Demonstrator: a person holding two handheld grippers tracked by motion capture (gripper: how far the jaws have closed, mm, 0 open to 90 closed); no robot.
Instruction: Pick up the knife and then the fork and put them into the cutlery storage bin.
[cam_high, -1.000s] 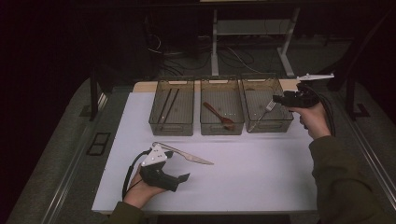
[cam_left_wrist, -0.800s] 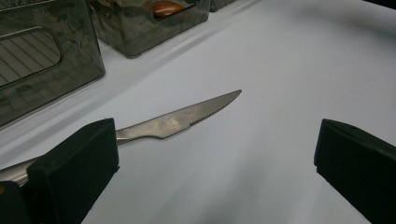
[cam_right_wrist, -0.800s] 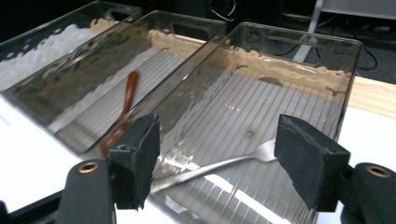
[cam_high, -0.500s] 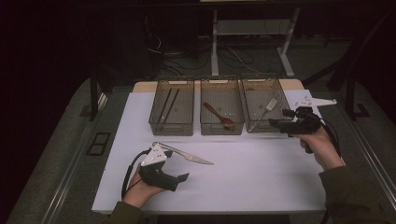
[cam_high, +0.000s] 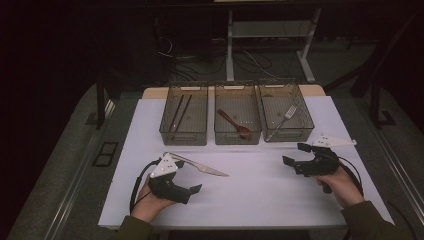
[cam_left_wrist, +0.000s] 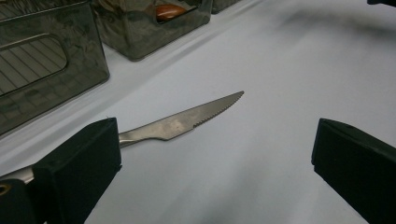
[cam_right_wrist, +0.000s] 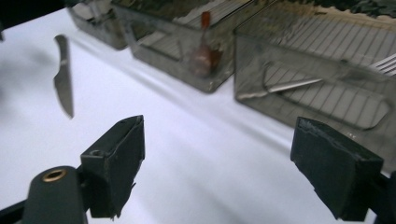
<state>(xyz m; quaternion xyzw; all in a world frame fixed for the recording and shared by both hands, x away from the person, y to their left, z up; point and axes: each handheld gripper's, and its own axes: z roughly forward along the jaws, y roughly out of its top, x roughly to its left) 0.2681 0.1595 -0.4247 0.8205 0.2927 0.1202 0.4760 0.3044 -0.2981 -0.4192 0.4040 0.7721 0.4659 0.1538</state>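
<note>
High view: fork (cam_high: 285, 118), spoon (cam_high: 233, 124), chopsticks (cam_high: 179, 112) are binned; knife (cam_high: 200, 166) is left on worktop (cam_high: 260, 195); left tongs (cam_high: 189, 189) released, right tongs (cam_high: 296, 154) just opened, nothing grasped

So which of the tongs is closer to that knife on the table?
Left. The left tongs sit right beside the knife, open over its handle. The right tongs hover across the table, empty.

Surface: white table (cam_high: 260, 200)
Far edge: three smoky bins (cam_high: 183, 136), side by side
Near left: knife (cam_high: 202, 167), flat on the white top
</note>
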